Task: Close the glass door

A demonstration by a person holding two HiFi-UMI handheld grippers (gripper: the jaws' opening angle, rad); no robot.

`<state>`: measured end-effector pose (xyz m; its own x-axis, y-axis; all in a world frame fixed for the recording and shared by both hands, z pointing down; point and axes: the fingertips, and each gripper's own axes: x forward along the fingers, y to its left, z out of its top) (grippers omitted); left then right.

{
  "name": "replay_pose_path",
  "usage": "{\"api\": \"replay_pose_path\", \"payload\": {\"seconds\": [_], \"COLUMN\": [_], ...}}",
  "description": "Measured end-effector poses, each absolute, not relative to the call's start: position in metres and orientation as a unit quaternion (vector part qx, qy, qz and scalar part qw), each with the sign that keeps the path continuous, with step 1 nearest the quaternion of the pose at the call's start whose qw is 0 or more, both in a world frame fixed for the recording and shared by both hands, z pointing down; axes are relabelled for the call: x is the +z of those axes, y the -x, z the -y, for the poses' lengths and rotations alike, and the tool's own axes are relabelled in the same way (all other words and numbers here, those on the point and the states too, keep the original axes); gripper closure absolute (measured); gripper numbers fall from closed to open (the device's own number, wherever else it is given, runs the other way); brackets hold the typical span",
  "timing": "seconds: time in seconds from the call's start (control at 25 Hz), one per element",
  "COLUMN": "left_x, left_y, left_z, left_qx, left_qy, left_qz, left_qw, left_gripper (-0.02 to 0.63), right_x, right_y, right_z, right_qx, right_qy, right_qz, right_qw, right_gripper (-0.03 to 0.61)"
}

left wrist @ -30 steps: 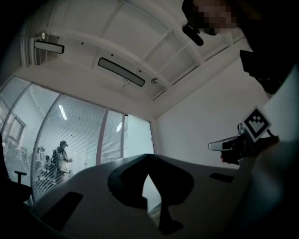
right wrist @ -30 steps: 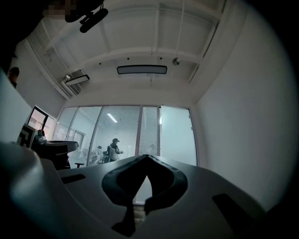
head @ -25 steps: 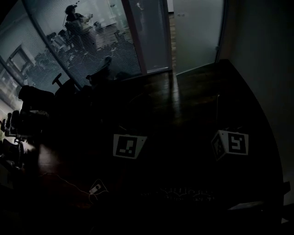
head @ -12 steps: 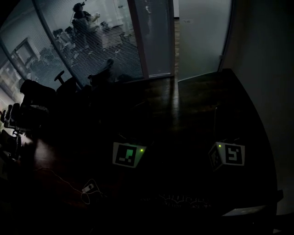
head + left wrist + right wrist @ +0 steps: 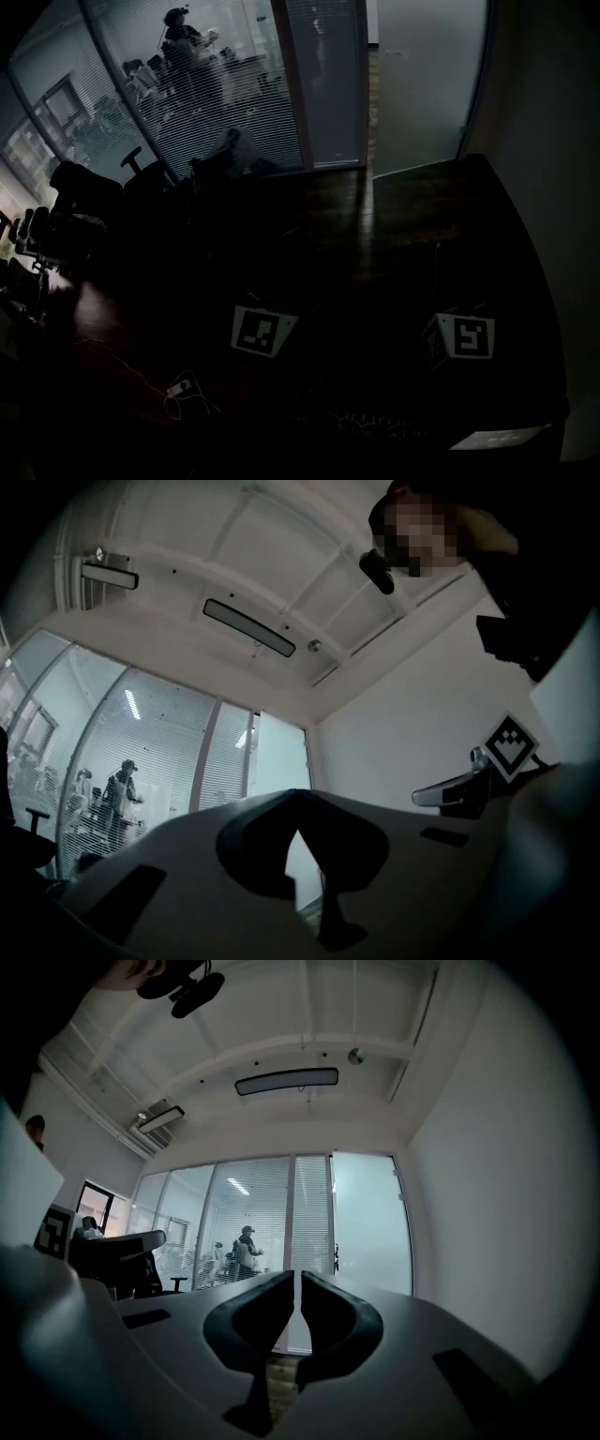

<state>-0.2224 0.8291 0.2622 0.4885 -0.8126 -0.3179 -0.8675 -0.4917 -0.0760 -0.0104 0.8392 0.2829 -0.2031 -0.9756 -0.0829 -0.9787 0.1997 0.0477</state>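
Note:
The glass door [image 5: 427,80] is a frosted pane at the far end of a dark room, next to a fixed glass wall with blinds [image 5: 234,84]. A narrow gap [image 5: 371,103] shows between the two. It also appears far ahead as the door [image 5: 371,1224] in the right gripper view and the door [image 5: 279,761] in the left gripper view. Both grippers are well short of it. My left gripper [image 5: 298,797] has its jaw tips touching, with nothing held. My right gripper [image 5: 297,1275] is shut and empty too. Their marker cubes [image 5: 263,330] [image 5: 461,337] show low in the head view.
Office chairs [image 5: 84,202] stand in the dark at the left. A cable with a white plug [image 5: 178,386] lies on the floor near the left gripper. A white wall [image 5: 553,159] runs along the right. A person [image 5: 187,37] stands behind the blinds.
Both marker cubes have sunk lower in the head view and the door and glass wall have shifted right and down. Green lights seen on the cubes half a second ago are gone.

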Motion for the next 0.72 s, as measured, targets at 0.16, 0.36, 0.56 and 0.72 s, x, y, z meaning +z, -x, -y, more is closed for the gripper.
{"api": "replay_pose_path", "payload": {"seconds": [0.16, 0.36, 0.56, 0.72], "left_x": [0.267, 0.274, 0.266, 0.272], "left_y": [0.223, 0.229, 0.229, 0.221], "left_z": [-0.794, -0.731, -0.673, -0.636], "left_qx": [0.123, 0.12, 0.116, 0.116], "left_qy": [0.858, 0.863, 0.869, 0.885], "left_qz": [-0.486, -0.478, -0.467, -0.442], "left_qw": [0.11, 0.108, 0.117, 0.092], "left_gripper": [0.612, 0.612, 0.612, 0.612], "right_x": [0.286, 0.292, 0.287, 0.285], "right_y": [0.01, 0.008, 0.009, 0.005], "right_z": [-0.808, -0.75, -0.694, -0.661], "right_qx": [0.042, 0.043, 0.042, 0.045], "right_qy": [0.638, 0.651, 0.66, 0.672], "right_qz": [-0.769, -0.757, -0.75, -0.739], "right_qw": [0.013, 0.013, 0.013, 0.008], "right_gripper": [0.572, 0.572, 0.572, 0.572]}}
